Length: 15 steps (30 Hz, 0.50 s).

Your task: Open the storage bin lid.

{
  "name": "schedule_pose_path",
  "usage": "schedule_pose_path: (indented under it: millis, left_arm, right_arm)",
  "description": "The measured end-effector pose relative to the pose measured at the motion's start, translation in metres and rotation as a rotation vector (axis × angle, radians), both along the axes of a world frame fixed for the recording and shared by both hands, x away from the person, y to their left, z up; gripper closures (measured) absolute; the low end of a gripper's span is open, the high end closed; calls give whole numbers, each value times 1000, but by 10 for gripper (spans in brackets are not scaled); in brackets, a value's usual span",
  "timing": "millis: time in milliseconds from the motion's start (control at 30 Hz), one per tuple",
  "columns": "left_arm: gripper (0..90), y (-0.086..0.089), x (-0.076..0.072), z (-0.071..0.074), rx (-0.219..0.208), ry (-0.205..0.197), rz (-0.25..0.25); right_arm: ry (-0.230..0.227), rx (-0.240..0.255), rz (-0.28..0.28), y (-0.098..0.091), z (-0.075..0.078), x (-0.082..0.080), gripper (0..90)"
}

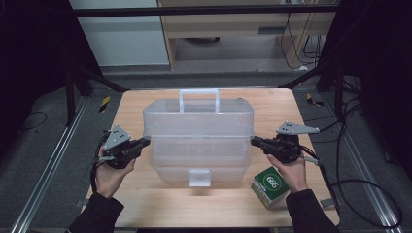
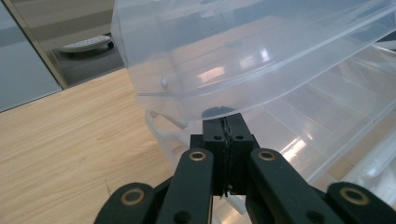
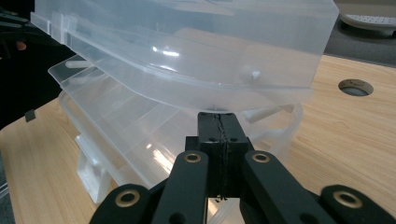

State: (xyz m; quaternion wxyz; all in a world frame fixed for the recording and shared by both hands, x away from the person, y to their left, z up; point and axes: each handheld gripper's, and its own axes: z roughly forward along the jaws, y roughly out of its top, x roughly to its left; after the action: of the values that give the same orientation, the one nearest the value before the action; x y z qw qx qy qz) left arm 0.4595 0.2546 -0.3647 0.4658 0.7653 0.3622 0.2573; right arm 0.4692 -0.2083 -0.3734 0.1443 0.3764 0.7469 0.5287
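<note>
A clear plastic toolbox stands mid-table, its lid (image 1: 198, 119) tilted up off the base (image 1: 199, 162). A white handle (image 1: 199, 98) tops the lid and a latch (image 1: 199, 177) hangs at the front. My left gripper (image 1: 147, 141) is shut, with its tip under the lid's left end. My right gripper (image 1: 253, 141) is shut too, tip under the lid's right end. In the left gripper view the closed tips (image 2: 224, 122) touch the underside of the lid rim (image 2: 187, 100). In the right gripper view the closed tips (image 3: 218, 116) sit just below the lid (image 3: 196, 70), above an inner tray (image 3: 130, 126).
A green carton (image 1: 270, 187) marked 666 lies at the front right, close to the person's right wrist. The wooden table (image 1: 136, 109) has a cable hole (image 3: 356, 87) behind the box. Rails and cables run along both sides of the table.
</note>
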Motion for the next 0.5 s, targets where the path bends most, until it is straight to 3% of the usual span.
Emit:
schedule_pose_path:
  millis: [333,500]
  left_arm:
    - [881,-1,0,-7,13,1,4]
    - [823,2,-2,-10,33,-6,43]
  right_arm:
    - [1,9,8,0,-3,0,900]
    - [9,-1,9,0,-4,-1,900]
